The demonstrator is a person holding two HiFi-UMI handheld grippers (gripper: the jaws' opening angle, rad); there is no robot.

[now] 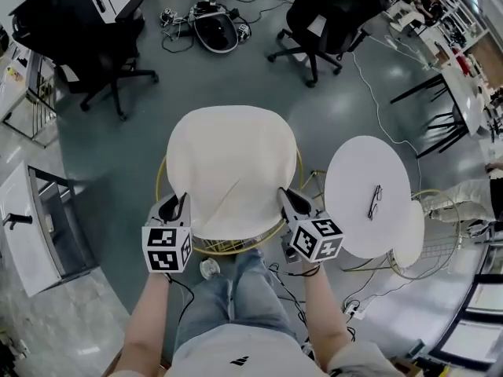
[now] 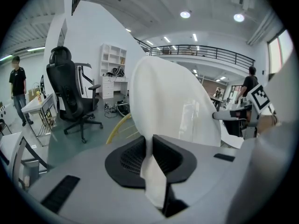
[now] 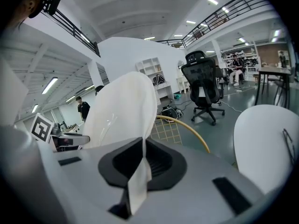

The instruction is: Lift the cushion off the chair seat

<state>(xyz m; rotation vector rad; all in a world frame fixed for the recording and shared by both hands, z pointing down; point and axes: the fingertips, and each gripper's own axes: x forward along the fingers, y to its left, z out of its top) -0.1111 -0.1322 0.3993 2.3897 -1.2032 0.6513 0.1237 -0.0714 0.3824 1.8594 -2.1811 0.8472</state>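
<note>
A cream-white cushion point(image 1: 232, 167) hangs raised above the yellow wire chair point(image 1: 236, 246), held by its near edge at both corners. My left gripper point(image 1: 178, 204) is shut on the cushion's near left corner, and its fabric point(image 2: 154, 176) runs pinched between the black jaws. My right gripper point(image 1: 289, 201) is shut on the near right corner, with the cloth point(image 3: 138, 174) clamped between its jaws. In both gripper views the cushion point(image 2: 173, 101) point(image 3: 124, 111) stands up in front of the jaws and hides much of the chair, whose yellow rim point(image 3: 187, 127) point(image 2: 117, 127) shows beside it.
A round white side table point(image 1: 368, 195) with glasses point(image 1: 375, 202) on it stands right of the chair. Black office chairs point(image 1: 94, 38) point(image 1: 334, 14) sit on the grey floor behind. Cables and a device point(image 1: 214, 30) lie far back. A white cabinet point(image 1: 31, 226) is at left. A person point(image 2: 18, 90) stands far left.
</note>
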